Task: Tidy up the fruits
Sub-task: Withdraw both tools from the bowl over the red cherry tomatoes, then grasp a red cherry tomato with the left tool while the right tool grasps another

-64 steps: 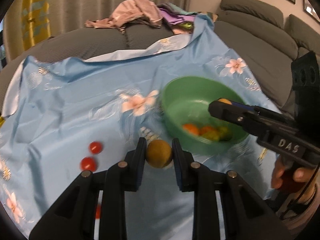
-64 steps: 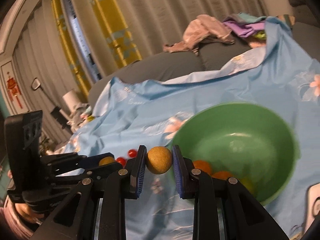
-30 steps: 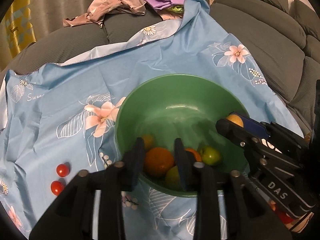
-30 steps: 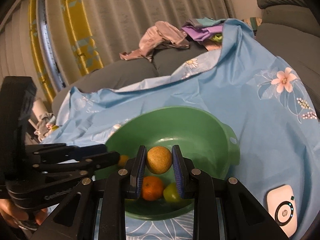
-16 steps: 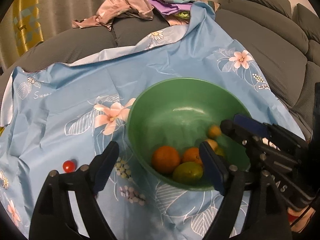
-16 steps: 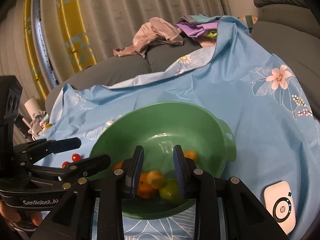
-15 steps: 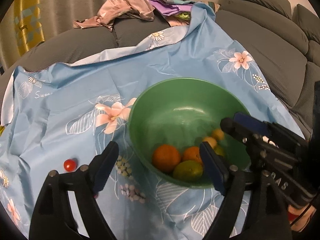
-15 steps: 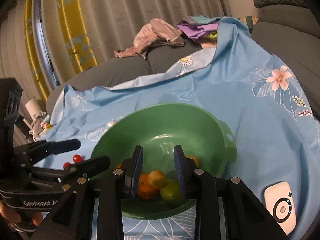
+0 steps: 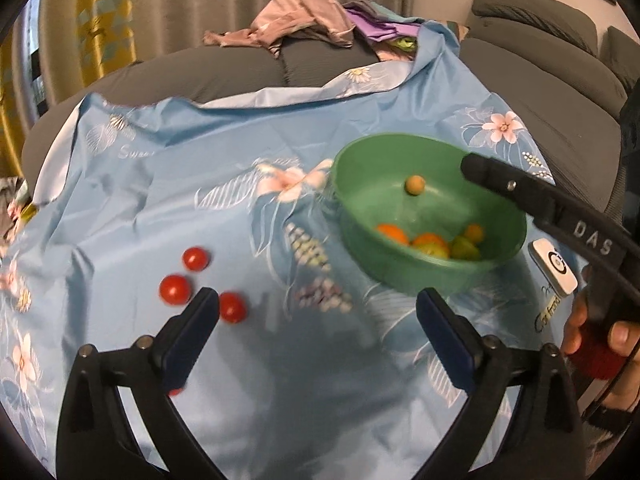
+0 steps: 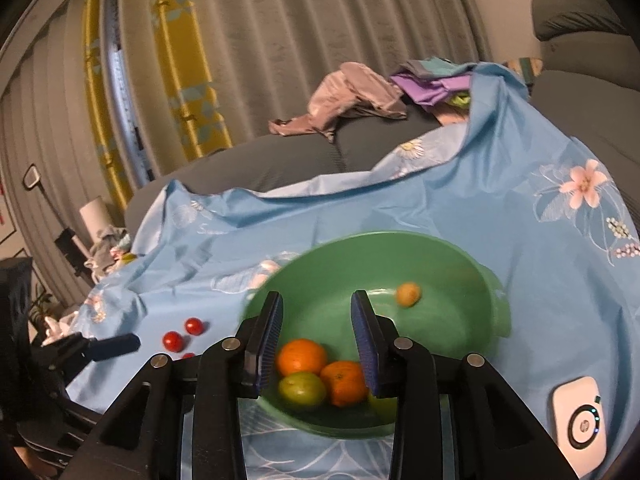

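Note:
A green bowl [image 9: 400, 272] [image 10: 472, 280] sits on a blue floral cloth [image 9: 192, 208]. It holds two oranges [image 10: 302, 357], a green fruit [image 10: 302, 391] and a small tan fruit [image 10: 408, 294] [image 9: 414, 185] on its inner wall. Three red cherry tomatoes [image 9: 175, 289] lie on the cloth left of the bowl. My left gripper [image 9: 318, 328] is wide open and empty above the cloth, its left finger by the tomatoes. My right gripper [image 10: 318, 336] is open and empty over the bowl's near side; it also shows in the left wrist view [image 9: 520, 192].
A white device [image 10: 580, 420] [image 9: 554, 266] lies on the cloth right of the bowl. A pile of clothes [image 9: 304, 20] sits on the grey sofa [image 9: 552, 80] behind. Curtains hang at the back.
Both grippers let go of their fruits into the bowl. My left gripper has swung left and back toward the tomatoes. My right gripper has opened wider and the tan fruit has rolled up the bowl's wall.

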Motion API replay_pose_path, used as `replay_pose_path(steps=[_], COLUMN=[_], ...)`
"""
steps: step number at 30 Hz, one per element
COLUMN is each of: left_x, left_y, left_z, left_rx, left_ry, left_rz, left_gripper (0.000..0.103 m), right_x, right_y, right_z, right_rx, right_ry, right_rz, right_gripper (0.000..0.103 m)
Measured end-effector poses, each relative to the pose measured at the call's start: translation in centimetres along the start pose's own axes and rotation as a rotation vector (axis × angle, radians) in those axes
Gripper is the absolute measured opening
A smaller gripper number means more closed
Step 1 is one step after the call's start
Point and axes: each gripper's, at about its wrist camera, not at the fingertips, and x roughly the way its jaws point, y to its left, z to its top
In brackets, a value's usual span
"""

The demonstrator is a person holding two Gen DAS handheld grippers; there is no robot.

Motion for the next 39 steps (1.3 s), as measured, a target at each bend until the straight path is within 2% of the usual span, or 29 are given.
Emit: replay_pose_path(steps=[6,15,19,22,25,30,35,37,39], left_x=[-0.7,-2.6,-3.3,-3.3,-3.1,-1.5,0.1,0.8,1.6], left_y=[2.0,6.3,8.7,10.6,11.8,12.9,12.5,12.3,12.0], left_z=[-1.6,-3.7,-4.9,-5.8,-6.3,-6.8,-6.5,-6.4,-6.3], left_rx=[-0.059,-0.152,-0.186,-0.213,-0.214,-0.198,-0.156,-0.136,-0.117], left_ry=[0.028,0.023,0.022,0.036,0.053,0.119,0.154,0.173,0.196], left_rz=[0.008,0.054,0.112,0.134,0.136,0.081,0.048,0.041,0.027], left_gripper=[0.099,0.099,0.099,0.098,0.097,0.081,0.078,0.071,0.059], right_x=[0.4,0.8,1.5,2.5,4.2,6.4,7.4,7.8,8.2], right_y=[2.7,7.4,9.2,10.5,12.0,13.8,14.1,13.9,13.5], right_z=[-0.3,-1.5,-2.1,-3.0,-4.1,-5.8,-6.5,-6.6,-6.6], right_rx=[-0.073,-0.222,-0.262,-0.308,-0.347,-0.396,-0.398,-0.391,-0.374], right_ry=[0.009,0.04,0.096,0.145,0.232,0.32,0.352,0.365,0.377], right_rz=[0.03,0.163,0.246,0.257,0.257,0.25,0.245,0.234,0.221], right_gripper=[0.036,0.036,0.036,0.036,0.036,0.036,0.036,0.036,0.036])
